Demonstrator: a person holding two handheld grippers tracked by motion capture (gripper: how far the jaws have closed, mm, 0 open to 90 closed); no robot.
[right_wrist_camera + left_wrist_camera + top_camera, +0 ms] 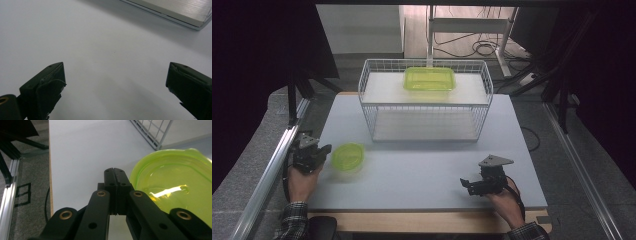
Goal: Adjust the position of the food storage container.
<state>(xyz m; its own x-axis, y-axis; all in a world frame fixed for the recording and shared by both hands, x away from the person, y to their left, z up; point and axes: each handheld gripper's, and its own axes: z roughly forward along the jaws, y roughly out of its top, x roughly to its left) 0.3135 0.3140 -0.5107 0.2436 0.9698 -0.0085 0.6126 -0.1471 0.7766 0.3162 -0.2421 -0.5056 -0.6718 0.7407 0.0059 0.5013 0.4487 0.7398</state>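
My left gripper (323, 150) sits near the left edge of the pale grey table (422, 165). Its two black jaws are pressed tight together with nothing between them. Just beside them, on their right, lies the small round bowl of see-through yellow-green plastic (348, 156). My jaw tips are very close to its rim, but I cannot tell if they touch it. The bowl is round, so it has no long side to line up with. To take it, I think I must first spread these jaws and then slide one over the rim.

My right gripper (472, 186) is well apart from the bowl, near the front right of the table. Its jaws are spread wide over bare table. So my left hand is the nearer one.

Farther back stands a white wire basket (424, 102). On its top shelf rests a yellow-green plastic box with corners (430, 79).

The left gripper view shows the bowl's rim (160, 157) and shiny inside up close. The high view shows both of my hands, the basket and the box at once.
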